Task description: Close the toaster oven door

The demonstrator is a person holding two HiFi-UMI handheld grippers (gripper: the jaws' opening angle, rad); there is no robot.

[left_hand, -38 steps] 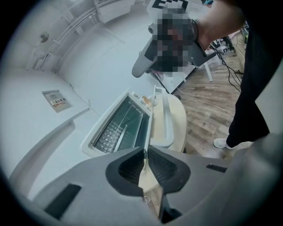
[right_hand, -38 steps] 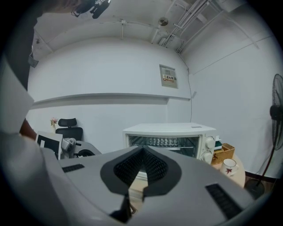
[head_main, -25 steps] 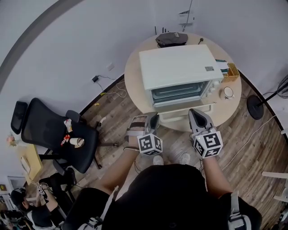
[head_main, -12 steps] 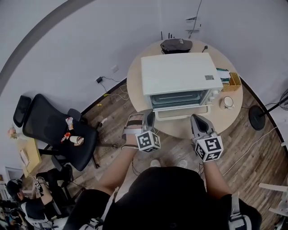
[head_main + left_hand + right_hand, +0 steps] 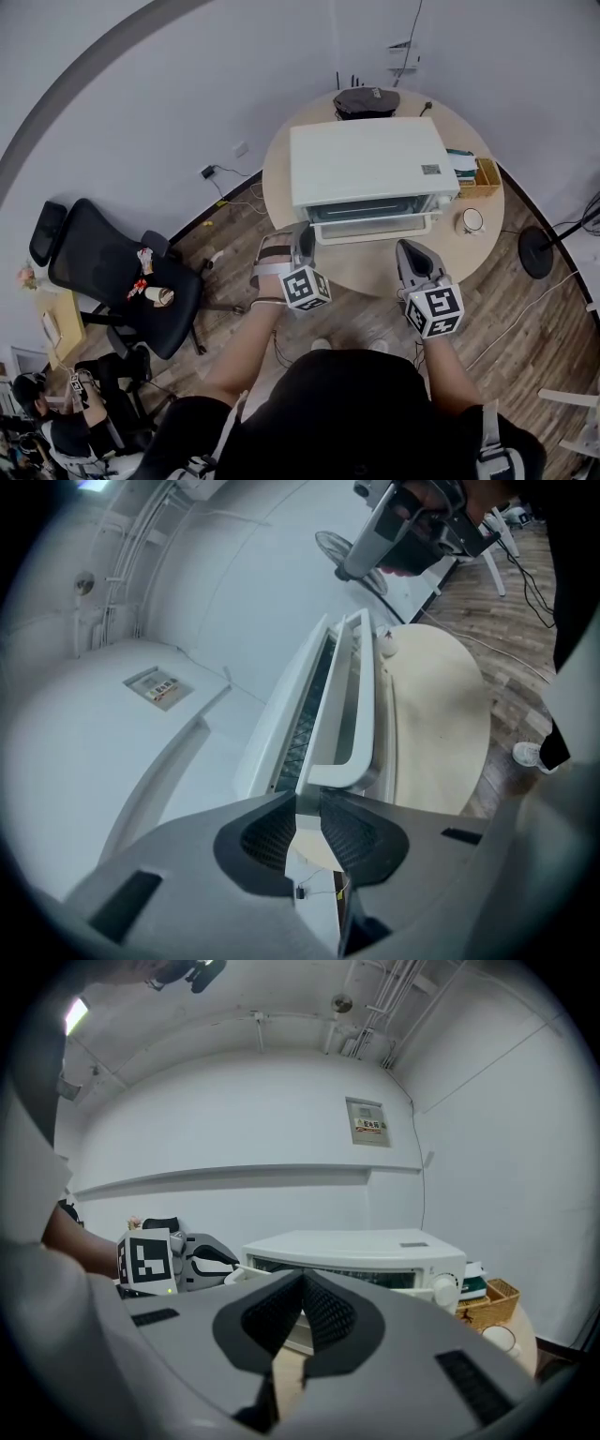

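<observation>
Apparently the toaster oven door (image 5: 370, 212) is nearly shut; the jaws of the left gripper (image 5: 305, 803) have just been opening and stand slightly spread at the handle (image 5: 360, 714), pinching nothing; those of the right gripper (image 5: 301, 1283) are pressed together. Next, I think, one last push seats the door.

A black office chair (image 5: 94, 272) stands left of the round table (image 5: 370, 270).

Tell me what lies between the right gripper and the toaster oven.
Only bare table, seen in the head view; the right gripper hangs short of the toaster oven.
</observation>
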